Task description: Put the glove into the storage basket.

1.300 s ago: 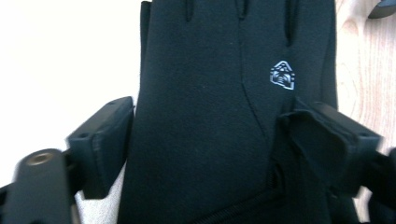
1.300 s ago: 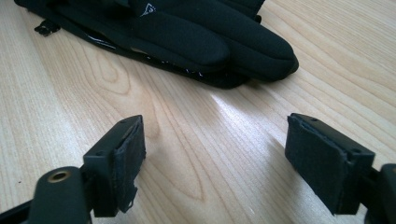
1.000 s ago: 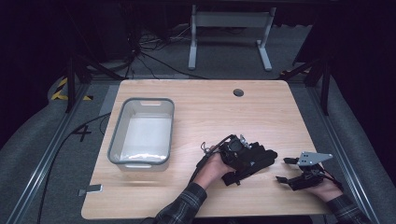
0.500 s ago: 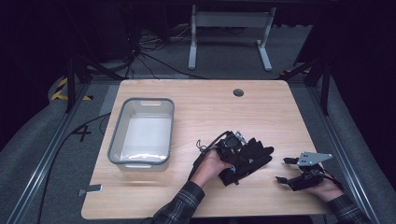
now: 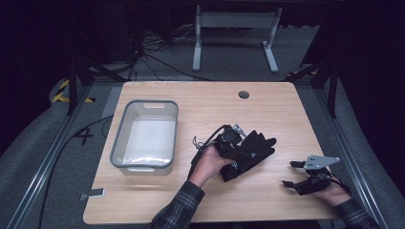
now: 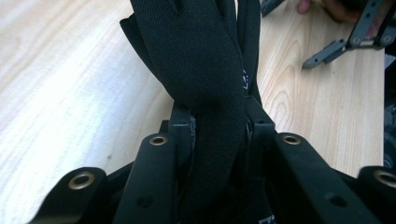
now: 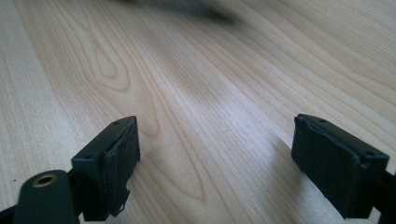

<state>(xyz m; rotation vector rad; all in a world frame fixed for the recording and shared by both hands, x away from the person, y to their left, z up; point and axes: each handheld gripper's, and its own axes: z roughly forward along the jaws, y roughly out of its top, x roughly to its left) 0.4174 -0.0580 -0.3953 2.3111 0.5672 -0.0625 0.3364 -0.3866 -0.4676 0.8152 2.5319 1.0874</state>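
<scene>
A black glove [image 5: 256,147] hangs from my left gripper [image 5: 237,151] just above the middle right of the wooden table [image 5: 200,102]. In the left gripper view the glove [image 6: 196,60] runs up between the jaws of the left gripper [image 6: 217,123], which have just been closing and now pinch its fabric. My right gripper [image 5: 289,173] rests near the front right corner, a little to the right of the glove. Its jaws stand wide apart with only bare wood between them in the right gripper view [image 7: 215,158].
A grey plastic bin [image 5: 143,166] with nothing in it stands at the left of the table. A round cable hole [image 5: 244,94] sits near the far edge. A small grey clip [image 5: 93,194] juts out at the front left corner. Dark floor and cables surround the table.
The left gripper's jaws have closed on the glove and the hand has lifted it slightly off the table. The right gripper has stayed put.
</scene>
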